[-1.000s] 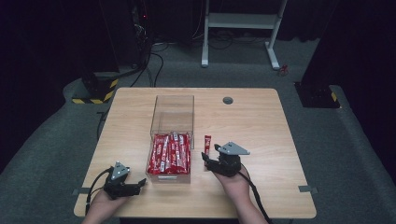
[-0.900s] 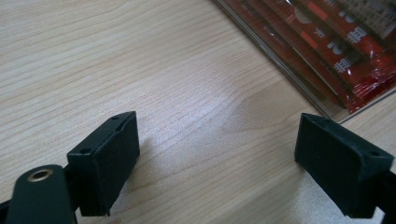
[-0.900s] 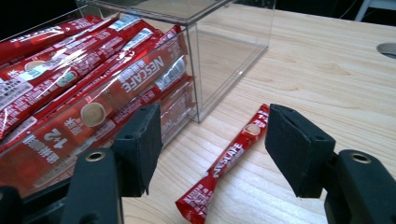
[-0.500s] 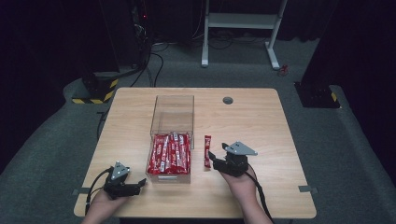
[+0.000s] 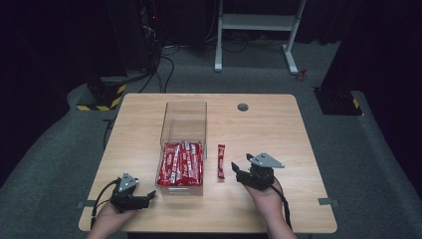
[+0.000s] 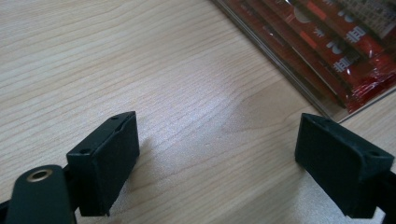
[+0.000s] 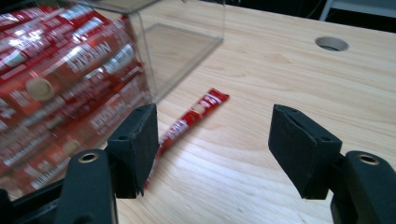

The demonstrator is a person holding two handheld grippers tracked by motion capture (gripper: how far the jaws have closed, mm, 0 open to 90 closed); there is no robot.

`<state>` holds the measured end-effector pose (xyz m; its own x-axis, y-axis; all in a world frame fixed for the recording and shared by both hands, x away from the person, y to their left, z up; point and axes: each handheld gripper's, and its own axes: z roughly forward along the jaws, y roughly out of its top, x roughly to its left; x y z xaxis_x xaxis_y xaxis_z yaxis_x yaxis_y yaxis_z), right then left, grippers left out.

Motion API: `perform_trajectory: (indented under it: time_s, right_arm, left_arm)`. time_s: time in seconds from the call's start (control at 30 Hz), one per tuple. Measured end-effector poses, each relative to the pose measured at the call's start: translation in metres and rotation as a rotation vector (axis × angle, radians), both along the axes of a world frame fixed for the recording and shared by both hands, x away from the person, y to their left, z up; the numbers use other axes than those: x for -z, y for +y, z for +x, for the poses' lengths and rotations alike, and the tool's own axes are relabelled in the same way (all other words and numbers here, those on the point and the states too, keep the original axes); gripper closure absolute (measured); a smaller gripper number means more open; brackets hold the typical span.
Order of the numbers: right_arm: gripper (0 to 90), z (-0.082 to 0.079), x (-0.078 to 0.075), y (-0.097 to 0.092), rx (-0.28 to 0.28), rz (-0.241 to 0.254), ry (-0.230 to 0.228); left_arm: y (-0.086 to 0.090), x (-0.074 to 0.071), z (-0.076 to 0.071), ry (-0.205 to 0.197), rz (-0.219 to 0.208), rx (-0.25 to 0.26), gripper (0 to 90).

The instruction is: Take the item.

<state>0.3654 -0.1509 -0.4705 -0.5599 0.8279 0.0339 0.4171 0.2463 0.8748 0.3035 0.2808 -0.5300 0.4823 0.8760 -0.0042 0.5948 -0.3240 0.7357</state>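
Single red sachet: lies flat on the table, long axis running from the near edge toward the far edge, just right of the clear box and apart from its wall; in the right gripper view the sachet slants away from the left jaw toward the far side, its near end hidden behind that jaw. Right tongs: held low over the table just right of the sachet's near end, jaws wide apart and holding nothing, not clearly touching the sachet; the right tongs frame bare wood. Left tongs: near the table's near left corner, resting by the box's near left corner, jaws spread wide and empty; in the left gripper view the left tongs show bare table between the jaws. Clear box: open-topped, long axis parallel to the sachet; its near half is packed with red sachets, its far half bare. Round cable hole: toward the far edge, well apart from the rest. The box wall stands close on the sachet's left side.
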Motion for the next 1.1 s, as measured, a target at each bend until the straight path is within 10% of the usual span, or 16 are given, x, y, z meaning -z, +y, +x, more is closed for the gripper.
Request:
perform_trajectory:
  time_s: [0.3,0.83,1.1]
  right_arm:
    - [32.0,-0.006,0.014,-0.03,0.043,-0.037,0.022]
    - [16.7,-0.01,0.053,-0.089,0.173,-0.193,0.203]
    - [13.2,-0.009,0.054,-0.092,0.188,-0.174,0.23]
  left_arm:
    - [0.0,0.0,0.0,-0.002,0.001,0.0,14.0]
    - [0.0,0.0,0.0,-0.002,0.004,0.001,14.0]
    - [0.0,0.0,0.0,-0.002,0.004,0.002,14.0]
